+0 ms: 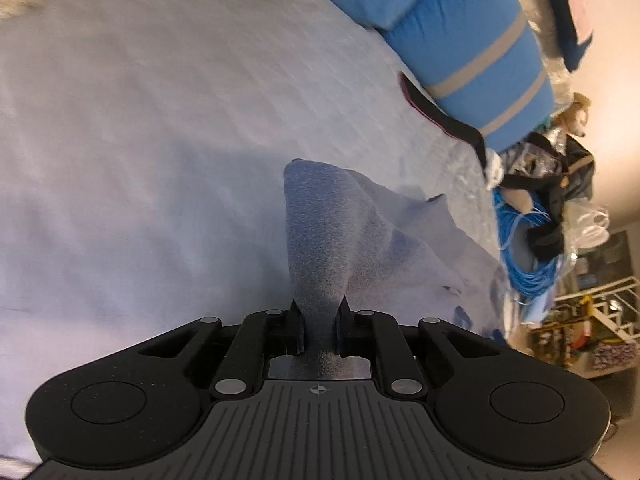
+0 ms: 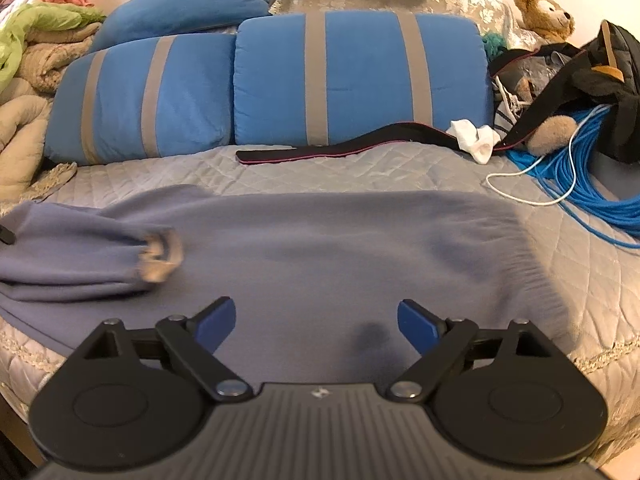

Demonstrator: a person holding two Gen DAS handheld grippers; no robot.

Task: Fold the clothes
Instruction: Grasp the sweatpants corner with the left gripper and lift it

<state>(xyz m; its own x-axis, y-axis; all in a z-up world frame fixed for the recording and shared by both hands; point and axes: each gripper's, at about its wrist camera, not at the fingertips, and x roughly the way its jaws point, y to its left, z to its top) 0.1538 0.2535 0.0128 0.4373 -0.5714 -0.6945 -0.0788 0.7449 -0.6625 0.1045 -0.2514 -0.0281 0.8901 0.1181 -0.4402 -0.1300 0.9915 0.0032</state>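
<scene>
Left gripper [image 1: 320,320] clamped tight on a fold of the grey-blue sweater [image 2: 320,248] — right gripper [image 2: 316,320] hovers over it, jaws wide apart, empty.

quilted bed [image 2: 320,168] carries lavender garment [image 2: 320,248], pillows [image 2: 360,76].

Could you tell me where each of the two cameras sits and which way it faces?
Left wrist: on the left gripper, looking down at the bedspread; its jaws pinch the grey-blue garment.
Right wrist: on the right gripper, jaws open, facing across the bed to the striped pillows.
Shared: garment, pillows, blue cable, teddy bear.
</scene>
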